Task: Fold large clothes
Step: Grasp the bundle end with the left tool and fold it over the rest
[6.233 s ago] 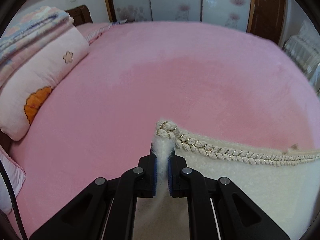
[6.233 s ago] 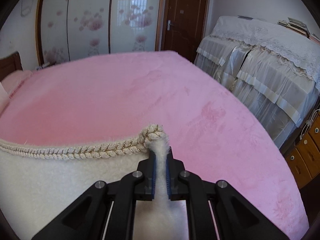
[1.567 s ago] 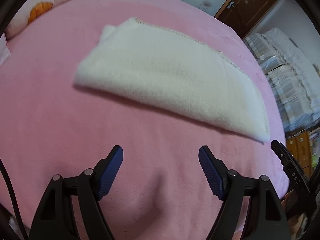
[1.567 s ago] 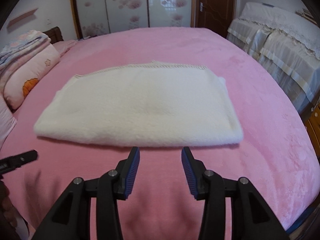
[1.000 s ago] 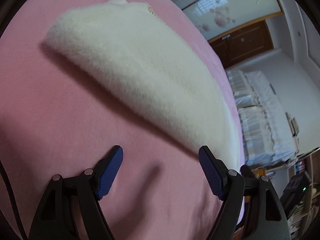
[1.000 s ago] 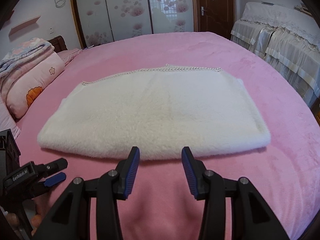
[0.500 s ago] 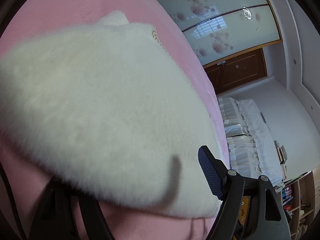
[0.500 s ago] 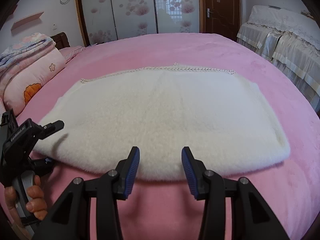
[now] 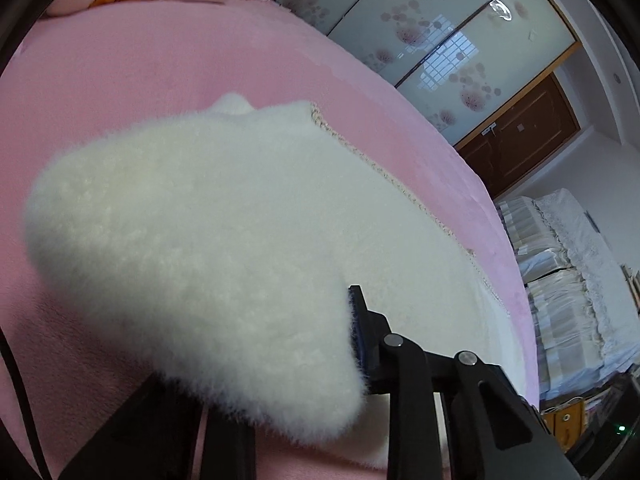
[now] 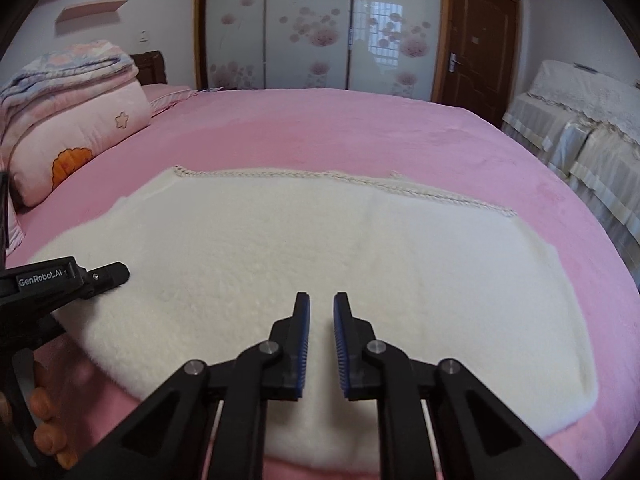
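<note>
Left wrist view: the left claw (image 9: 280, 364) is pushed into the near left end of the white fleece garment (image 9: 224, 216), which lies folded on the pink bed (image 9: 120, 72). One blue-padded finger (image 9: 358, 332) shows against the pile; the other is buried under the fluff, so I cannot tell how far the jaws are closed or how many layers sit between them. The risk here is a bite that takes only the top layer, so the fold would peel apart when lifted.

Right wrist view: the right claw (image 10: 321, 332) hovers over the garment's (image 10: 320, 248) near edge, jaws narrowly parted and holding nothing. The left claw (image 10: 100, 276) is at the garment's left end. The braided trim (image 10: 340, 178) runs along the garment's far edge. If the right claw descends mid-panel rather than at the edge, it may pinch a ridge of fleece and wrinkle the fold.
</note>
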Demonstrator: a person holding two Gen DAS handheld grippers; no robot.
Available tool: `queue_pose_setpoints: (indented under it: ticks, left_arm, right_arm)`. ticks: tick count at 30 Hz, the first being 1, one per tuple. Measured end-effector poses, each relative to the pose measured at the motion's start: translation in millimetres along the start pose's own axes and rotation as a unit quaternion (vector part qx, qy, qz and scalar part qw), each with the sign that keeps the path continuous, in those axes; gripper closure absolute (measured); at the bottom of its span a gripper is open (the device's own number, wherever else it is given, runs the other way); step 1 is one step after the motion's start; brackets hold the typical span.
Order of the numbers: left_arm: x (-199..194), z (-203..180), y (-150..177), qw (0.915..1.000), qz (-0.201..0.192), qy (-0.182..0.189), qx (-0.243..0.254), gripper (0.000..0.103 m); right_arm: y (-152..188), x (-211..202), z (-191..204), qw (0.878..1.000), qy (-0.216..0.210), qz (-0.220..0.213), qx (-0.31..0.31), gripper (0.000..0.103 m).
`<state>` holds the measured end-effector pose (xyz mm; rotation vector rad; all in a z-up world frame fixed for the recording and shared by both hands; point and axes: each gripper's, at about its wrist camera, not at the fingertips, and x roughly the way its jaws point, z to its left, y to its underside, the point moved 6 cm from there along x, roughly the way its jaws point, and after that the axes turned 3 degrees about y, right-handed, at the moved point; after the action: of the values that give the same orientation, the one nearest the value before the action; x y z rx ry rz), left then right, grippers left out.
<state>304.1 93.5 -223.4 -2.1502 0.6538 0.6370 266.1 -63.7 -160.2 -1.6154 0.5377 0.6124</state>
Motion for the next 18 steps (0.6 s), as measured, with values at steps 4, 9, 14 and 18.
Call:
queue_pose_setpoints:
  ticks: [4,9,14,18]
  left_arm:
    - [-15,-18,-2,0.9977,-0.027,-0.026,0.057,0.083]
    - [-30,-70,-5,0.9868,-0.064,-0.026,0.147,0.083]
    - [-44,-141,3,0.9676,-0.082,0.01,0.239,0.083]
    - [-49,-195,30,0.9418,-0.076,0.043,0.325,0.083]
  right_arm:
    - [13,32,16,0.998,-0.021,0.051,-0.027,0.095]
    - [18,38,5,0.996,-0.061,0.06,0.016,0.095]
    - [24,40,-15,0.985,-0.128,0.058,0.105,0.095]
    - [23,43,-21,0.971,-0.168,0.062,0.157,0.096]
